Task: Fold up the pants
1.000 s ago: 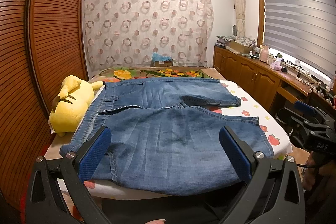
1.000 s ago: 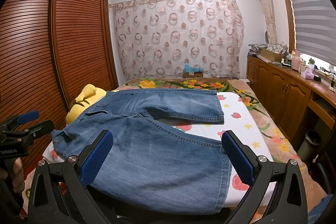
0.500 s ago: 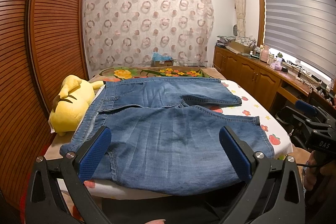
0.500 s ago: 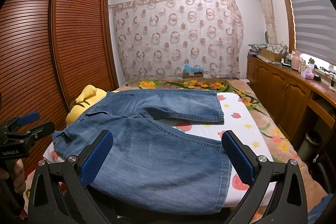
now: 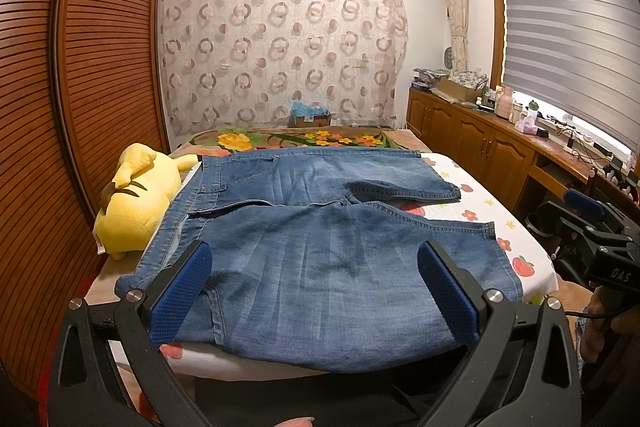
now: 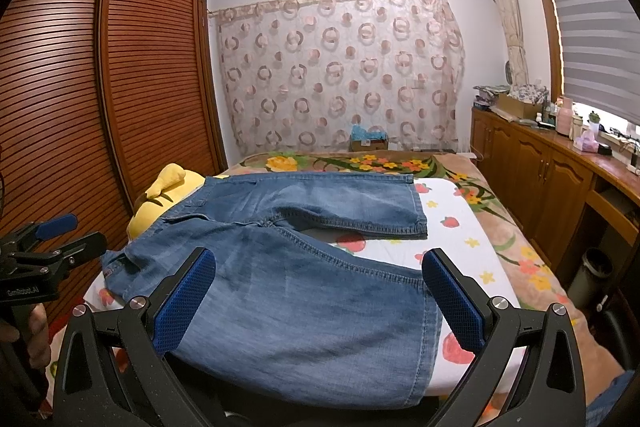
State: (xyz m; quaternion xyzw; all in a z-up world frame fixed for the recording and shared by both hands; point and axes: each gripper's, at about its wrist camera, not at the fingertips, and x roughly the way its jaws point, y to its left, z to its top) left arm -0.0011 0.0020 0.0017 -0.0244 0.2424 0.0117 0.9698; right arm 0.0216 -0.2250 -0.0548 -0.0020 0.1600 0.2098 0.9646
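2 wrist views, bed's foot, facing headward

Warm, dim indoor light; sharp focus, strong fisheye edge bending.

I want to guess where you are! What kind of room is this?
Most likely a bedroom at home: jeans lie on a bed, a yellow plush toy beside them, and a tall wooden wardrobe along the wall.

bedroom w/ wardrobe, curtain, blinds
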